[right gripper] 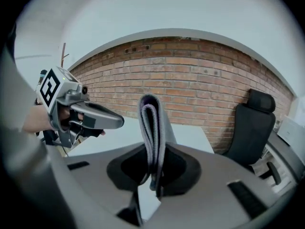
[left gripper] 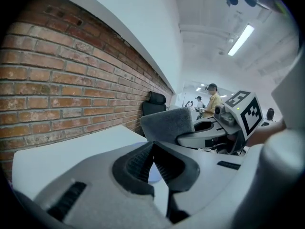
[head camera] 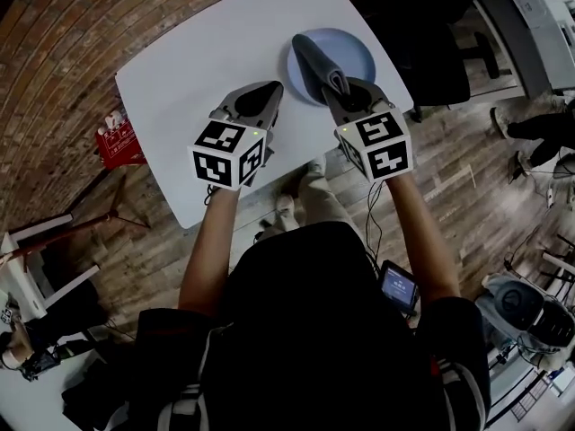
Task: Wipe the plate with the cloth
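Wiping step: the right gripper (right gripper: 153, 178) is clamped on the folded grey cloth (right gripper: 151, 128), and the fold stands straight up out of the jaws.
Plate: the blue plate (head camera: 364, 54) sits at the far right of the white table (head camera: 193, 74), close to the edge, with the cloth over its near-left part in the head view.
Left gripper: the left gripper (left gripper: 153, 152) has its jaws pressed together with nothing in them. It hovers beside the right one, over bare table and off the plate.
Doing it well: my call is to lay the free fold flat on the plate, keep the clamp firm and sweep rim to rim. Go light, because that plate could slide toward the edge.
Contact: I can't say whether the cloth touches the plate right now.
Hidden: the plate's near side is behind the cloth and the right gripper, and the right gripper view shows no plate at all.
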